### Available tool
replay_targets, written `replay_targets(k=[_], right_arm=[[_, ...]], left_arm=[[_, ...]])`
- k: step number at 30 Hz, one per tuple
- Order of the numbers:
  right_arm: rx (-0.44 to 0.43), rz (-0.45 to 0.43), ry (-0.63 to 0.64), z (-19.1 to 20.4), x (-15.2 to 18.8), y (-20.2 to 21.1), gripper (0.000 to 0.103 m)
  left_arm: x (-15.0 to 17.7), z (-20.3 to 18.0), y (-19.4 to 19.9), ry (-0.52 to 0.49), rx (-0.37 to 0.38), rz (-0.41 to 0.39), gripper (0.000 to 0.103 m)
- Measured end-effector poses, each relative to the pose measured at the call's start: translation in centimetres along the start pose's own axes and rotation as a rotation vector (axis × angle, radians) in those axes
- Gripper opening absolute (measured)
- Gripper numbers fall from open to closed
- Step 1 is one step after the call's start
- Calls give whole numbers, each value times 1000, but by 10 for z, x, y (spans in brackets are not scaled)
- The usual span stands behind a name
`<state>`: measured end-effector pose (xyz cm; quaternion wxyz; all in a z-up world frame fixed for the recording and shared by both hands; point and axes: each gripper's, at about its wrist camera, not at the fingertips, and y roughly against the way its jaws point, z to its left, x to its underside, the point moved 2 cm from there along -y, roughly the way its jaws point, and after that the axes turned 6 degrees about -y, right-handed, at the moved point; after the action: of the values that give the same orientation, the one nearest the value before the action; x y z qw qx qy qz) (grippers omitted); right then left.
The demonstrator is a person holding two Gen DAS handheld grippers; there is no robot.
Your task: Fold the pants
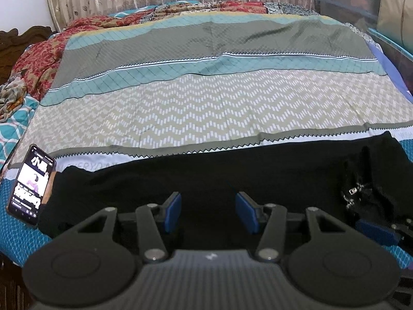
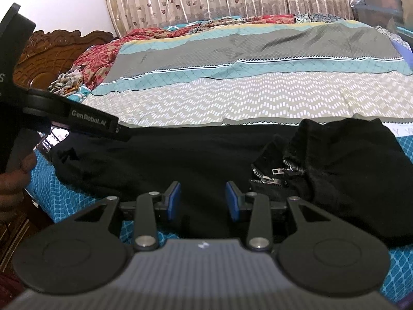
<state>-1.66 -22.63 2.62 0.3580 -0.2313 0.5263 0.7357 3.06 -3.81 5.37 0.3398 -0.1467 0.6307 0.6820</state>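
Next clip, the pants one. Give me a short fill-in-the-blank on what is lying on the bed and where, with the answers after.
1. The pants lying across the near edge of the bed are ____ in colour.
2. The phone lies by the pants with its screen ____.
3. In the right wrist view, the open metal ____ shows on the pants to the right of the right gripper.
4. The pads of the left gripper are ____ in colour.

Missing words: black; lit; zipper; blue

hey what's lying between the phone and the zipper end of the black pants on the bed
Only the black pants themselves: their dark cloth runs from the phone across to the open zipper. The left wrist view shows the whole stretch.
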Motion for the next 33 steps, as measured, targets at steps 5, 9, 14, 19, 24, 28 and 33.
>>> replay_targets(k=[5,9,14,19,24,28,33], right_arm=[[-5,6,-7,-2,0,-1,41],[-9,7,-6,-3,0,-1,41],[-22,4,23,1,-2,-2,41],[-59,26,75,16,-11,-13,41],[-126,67,125,43,-22,-36,41],[-203,120,147,73,-31,-65,39],[-299,198,176,122,-39,-103,34]], left_arm=[[1,-2,-2,-2,-6,8,48],[2,0,-5,3,-8,19,48],[5,9,-6,40,19,22,50],[21,63,9,161,14,-60,64],[61,150,24,339,-102,-104,94],[90,207,17,467,-119,-54,94],[113,247,-8,629,-2,-26,103]])
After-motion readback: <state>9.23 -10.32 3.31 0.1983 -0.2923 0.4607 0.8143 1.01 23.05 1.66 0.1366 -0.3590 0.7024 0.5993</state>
